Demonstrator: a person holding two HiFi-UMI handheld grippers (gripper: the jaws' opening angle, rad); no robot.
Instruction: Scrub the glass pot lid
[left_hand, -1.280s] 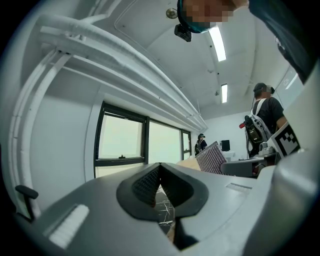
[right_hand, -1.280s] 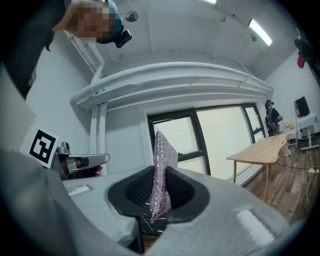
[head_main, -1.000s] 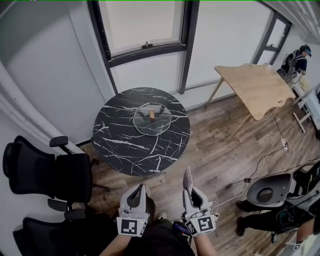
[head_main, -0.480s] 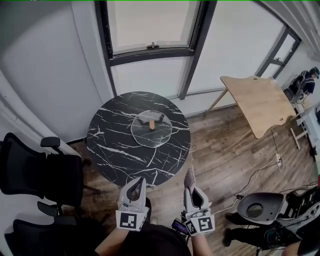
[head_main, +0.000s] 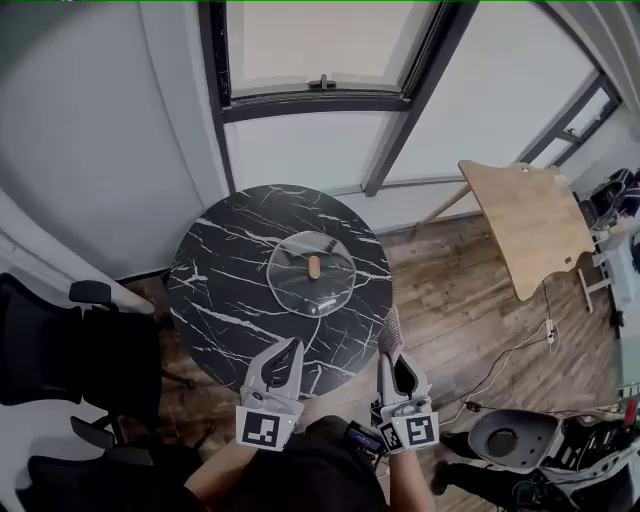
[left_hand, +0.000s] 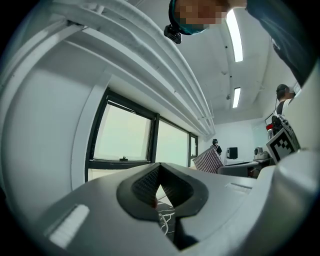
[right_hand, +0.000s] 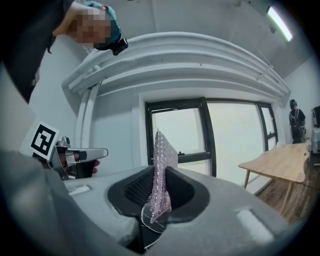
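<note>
Seen from your head camera, a round black surface with white marble veining (head_main: 235, 300) stands below a dark-framed window (head_main: 320, 50). The clear glass pot lid (head_main: 312, 272) lies on it near the middle. Its small wooden knob (head_main: 314, 267) faces up. The lid's rim is faint against the dark pattern and hard to trace all the way round.

Your left tool (head_main: 290, 350) is held at the near edge of the surface, well apart from the lid. In its own view the jaw pads meet at the tips and nothing is between them. Only a sliver of the veined surface shows through the gap beneath them.

Your right tool (head_main: 393, 358) is beside it, over the wooden plank floor (head_main: 450, 300). It grips a pinkish, glittery mesh scrubbing cloth (right_hand: 162, 170) that stands upright out of the jaws, with loose threads hanging below the pads. Neither tool view shows the lid clearly.

A black office chair (head_main: 60, 350) is cut off at the left edge of the head view. A light wooden table (head_main: 535, 225) stands to the right. Your forearms run out of the picture at the bottom.
</note>
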